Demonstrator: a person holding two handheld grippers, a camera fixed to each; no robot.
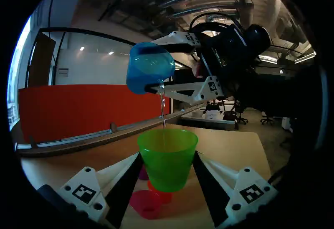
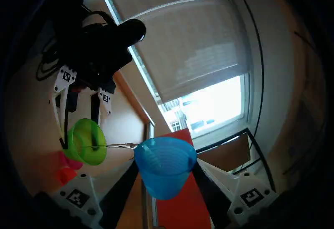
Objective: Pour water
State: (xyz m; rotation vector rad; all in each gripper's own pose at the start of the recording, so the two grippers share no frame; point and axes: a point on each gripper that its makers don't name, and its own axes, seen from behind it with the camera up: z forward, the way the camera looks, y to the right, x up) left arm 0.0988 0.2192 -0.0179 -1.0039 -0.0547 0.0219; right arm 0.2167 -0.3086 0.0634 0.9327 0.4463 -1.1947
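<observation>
An open office lies around me: a long red partition wall (image 1: 83, 108) under exposed ceiling ducts, a window (image 2: 208, 103) with a pale roller blind (image 2: 188, 53), and below my hands a light wooden tabletop (image 1: 234, 145).

My left gripper (image 1: 167, 162) pinches a green translucent plastic cup (image 1: 168, 158) upright between both fingers, lifted above the tabletop. My right gripper (image 2: 165, 170) clamps a blue translucent plastic cup (image 2: 165, 172), held higher and tipped over on its side. From its lip a thin stream of water (image 1: 162, 103) drops into the green cup's mouth.

I judge the pour to be under way, and the risk lies in the aim. The stream is narrow and lands near the far rim of the green cup, so a small drift of either hand, or a steeper tilt that throws the water further out, would send it past the rim. Both cups are smooth and tapered; a loosened squeeze could let one slide down through the fingers.

Directly beneath the green cup stand a pink plastic cup (image 1: 146, 204), a red plastic cup (image 1: 160, 195) and a purple one (image 1: 143, 172), close together. Spilled water would fall on them, and they crowd the spot where I might set the green cup down.
</observation>
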